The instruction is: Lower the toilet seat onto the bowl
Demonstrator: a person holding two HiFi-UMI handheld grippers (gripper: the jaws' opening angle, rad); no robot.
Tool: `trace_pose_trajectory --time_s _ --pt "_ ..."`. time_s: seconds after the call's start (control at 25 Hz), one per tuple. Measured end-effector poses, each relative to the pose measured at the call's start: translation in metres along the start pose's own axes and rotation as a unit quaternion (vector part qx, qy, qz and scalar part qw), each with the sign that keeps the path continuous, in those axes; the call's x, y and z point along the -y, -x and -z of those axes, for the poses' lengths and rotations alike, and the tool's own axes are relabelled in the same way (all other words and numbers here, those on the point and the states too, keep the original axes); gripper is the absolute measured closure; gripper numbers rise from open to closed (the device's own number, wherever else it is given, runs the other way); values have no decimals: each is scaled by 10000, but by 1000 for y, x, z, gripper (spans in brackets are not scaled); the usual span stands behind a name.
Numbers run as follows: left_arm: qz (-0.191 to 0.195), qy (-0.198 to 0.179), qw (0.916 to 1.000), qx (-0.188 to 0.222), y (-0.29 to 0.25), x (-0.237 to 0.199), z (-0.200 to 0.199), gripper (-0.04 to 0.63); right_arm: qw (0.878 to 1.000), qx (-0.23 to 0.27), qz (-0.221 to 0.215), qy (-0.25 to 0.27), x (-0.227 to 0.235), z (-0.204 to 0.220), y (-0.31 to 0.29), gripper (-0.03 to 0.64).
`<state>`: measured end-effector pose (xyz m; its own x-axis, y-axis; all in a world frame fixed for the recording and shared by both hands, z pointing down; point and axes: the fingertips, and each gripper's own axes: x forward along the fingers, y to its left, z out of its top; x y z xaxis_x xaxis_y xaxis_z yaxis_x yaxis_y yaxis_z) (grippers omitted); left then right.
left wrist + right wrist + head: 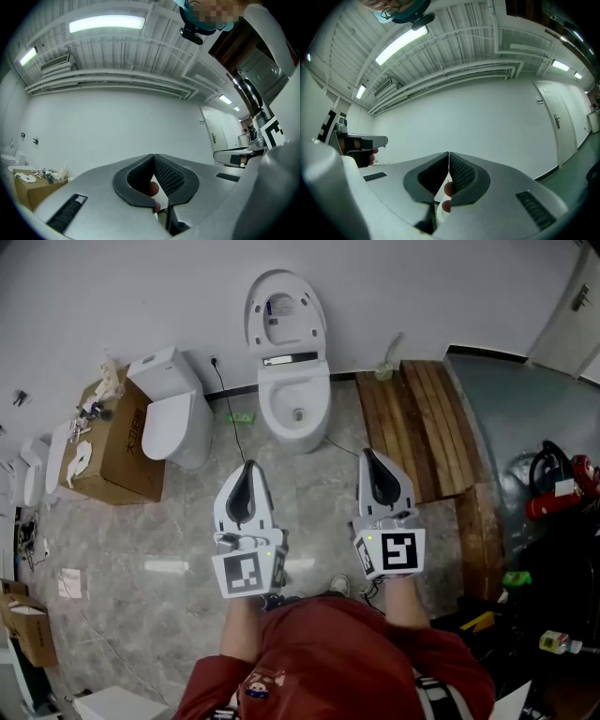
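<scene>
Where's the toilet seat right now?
Head view, top centre: the toilet seat stands raised against the wall above the bowl, between a second toilet left and a wooden platform right.

Floor (159, 526): open toilet (294, 413), shut toilet (174, 424), cardboard box (120, 454), planks (422, 427).

The person is holding both grippers side by side in the lower middle of the head view, pointing up the frame. The left gripper (247, 468) is sitting with its jaw tips together and nothing between them, and the right gripper (367, 456) likewise. The left forearm (246, 624) and right forearm (405, 601) are reaching up from the bottom edge.
</scene>
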<state>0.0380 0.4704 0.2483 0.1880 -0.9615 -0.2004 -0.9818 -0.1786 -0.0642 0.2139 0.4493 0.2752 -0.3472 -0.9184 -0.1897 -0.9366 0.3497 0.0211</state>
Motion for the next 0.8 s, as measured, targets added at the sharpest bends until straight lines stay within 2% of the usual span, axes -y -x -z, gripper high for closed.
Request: trace_pose_trajectory --time_s 0.28,0.44,0.64,0.8 --pt "-135 -84 9998 -142 -4 21 7 583 9999 -99 -4 -69 32 11 9 600" --pt "-86 -84 9998 -161 -4 29 10 583 9998 -153 33 -150 41 18 12 600" --pt "-79 -169 9996 -190 -10 16 23 583 9998 -173 60 -90 37 25 -1 600" --pt "-34 -83 9999 -131 -21 2 31 583 9997 -229 101 29 28 31 -16 600"
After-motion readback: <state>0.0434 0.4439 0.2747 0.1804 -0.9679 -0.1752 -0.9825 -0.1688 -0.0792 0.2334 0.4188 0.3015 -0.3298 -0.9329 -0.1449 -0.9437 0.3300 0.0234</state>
